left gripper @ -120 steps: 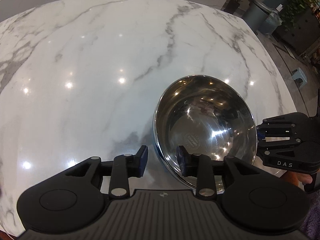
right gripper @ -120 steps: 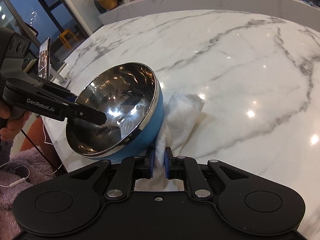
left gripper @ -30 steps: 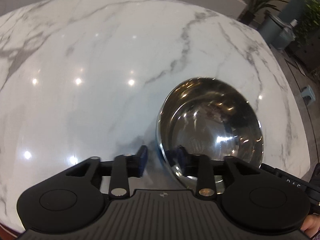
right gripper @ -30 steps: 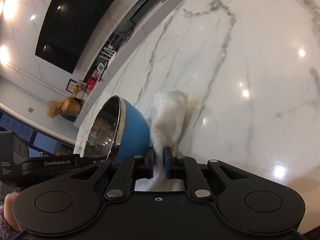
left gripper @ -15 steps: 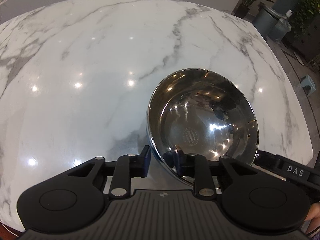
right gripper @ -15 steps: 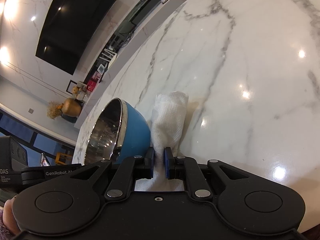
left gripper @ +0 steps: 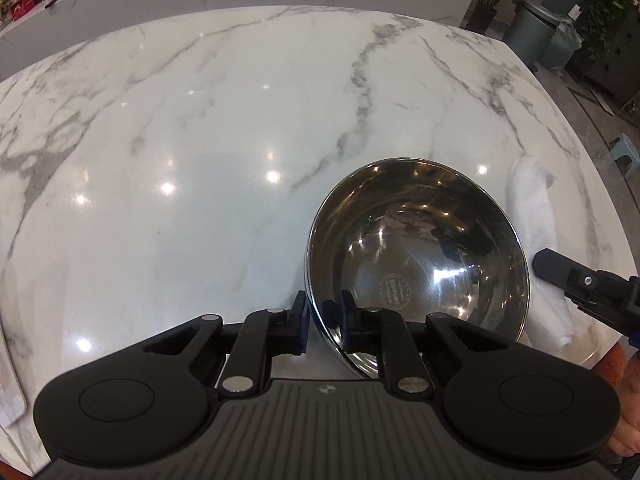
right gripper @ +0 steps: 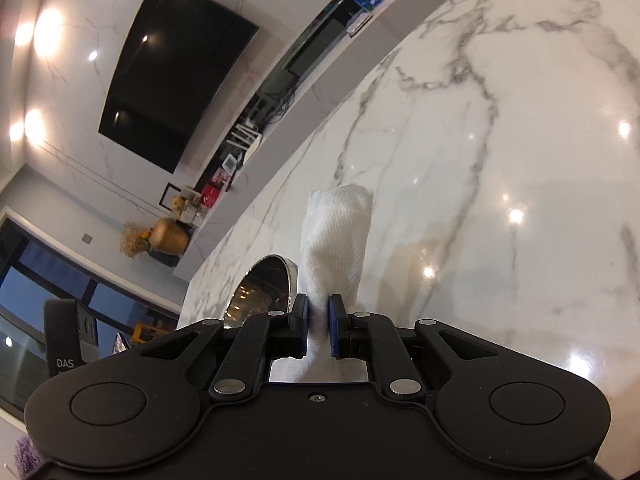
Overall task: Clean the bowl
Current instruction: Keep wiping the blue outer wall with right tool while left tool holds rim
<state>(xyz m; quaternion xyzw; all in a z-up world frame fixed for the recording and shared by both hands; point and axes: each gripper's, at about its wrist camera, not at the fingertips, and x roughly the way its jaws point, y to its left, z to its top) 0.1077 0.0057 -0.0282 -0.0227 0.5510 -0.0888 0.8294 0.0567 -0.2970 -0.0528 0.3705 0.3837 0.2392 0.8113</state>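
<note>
Two tongs are at work, and both have something between their pads; the left tongs (left gripper: 323, 326) straddle the near rim of the steel bowl (left gripper: 416, 256), one pad outside the wall and one inside. A second ago those jaws stood well apart around the rim; now they are closing on it, and the outer pad looks to be at or almost at the wall, though whether the pinch is firm cannot be told. The bowl has also shifted since half a second ago; it sits a little farther ahead of the left tongs and shows more of its shiny inside. The right tongs (right gripper: 318, 330) are pressed together on a folded white paper towel (right gripper: 336, 236), as they were four seconds ago. Seen from the right, the bowl (right gripper: 262, 286) has dropped low and to the left of the pads, so only its rim and a strip of the inside show; the towel now stands clear above it, where before it hung beside the blue wall. Seen from the left, the towel (left gripper: 534, 216) lies just beyond the bowl's far side over the marble table (left gripper: 200, 140). I judge the bowl is being steadied so that wiping can begin; the towel has not yet entered it.
</note>
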